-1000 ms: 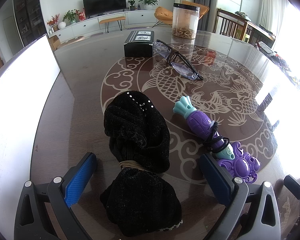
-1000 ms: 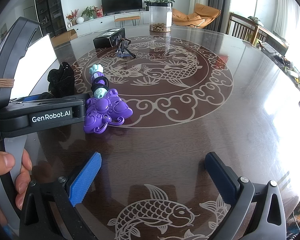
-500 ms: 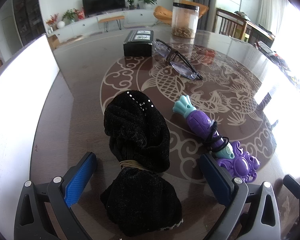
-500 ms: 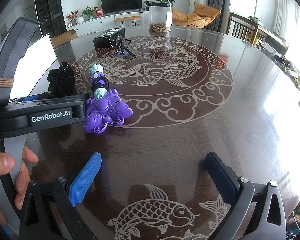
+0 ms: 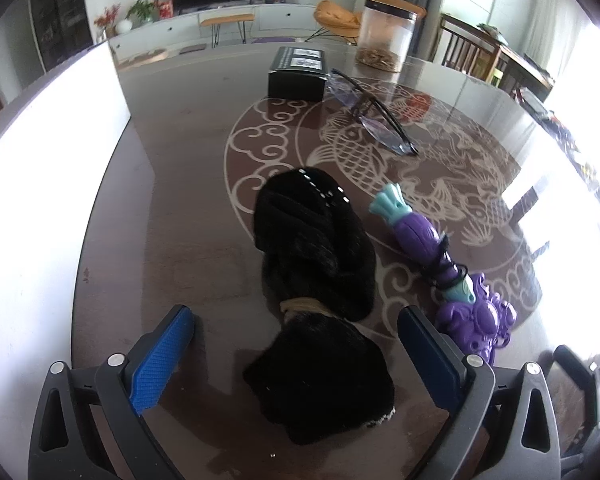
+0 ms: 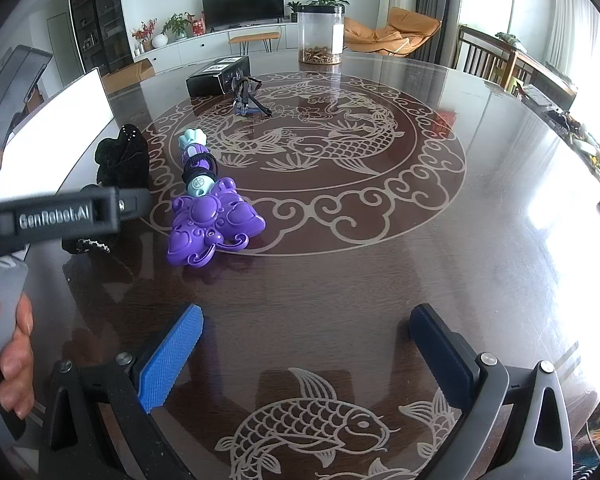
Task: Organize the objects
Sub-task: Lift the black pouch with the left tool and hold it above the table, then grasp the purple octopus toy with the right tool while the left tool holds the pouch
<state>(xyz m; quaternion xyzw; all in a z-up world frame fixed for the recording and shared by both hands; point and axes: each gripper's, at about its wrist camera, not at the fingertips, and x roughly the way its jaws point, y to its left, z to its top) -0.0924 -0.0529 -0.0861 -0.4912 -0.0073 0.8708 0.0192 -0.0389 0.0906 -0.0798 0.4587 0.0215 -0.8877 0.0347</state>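
Left gripper [image 5: 296, 338], jaws just closing but not yet gripping, straddles a black cloth [image 5: 316, 280]; right gripper [image 6: 306, 344] released; toy [image 6: 210, 216], glasses [image 5: 374, 114], box [image 5: 298, 74] still scattered.

Daylight floods from windows right of the table [image 6: 380, 280], blowing out that edge; glossy top glares. Fisheye bends edges; left-wrist view slightly blurred.
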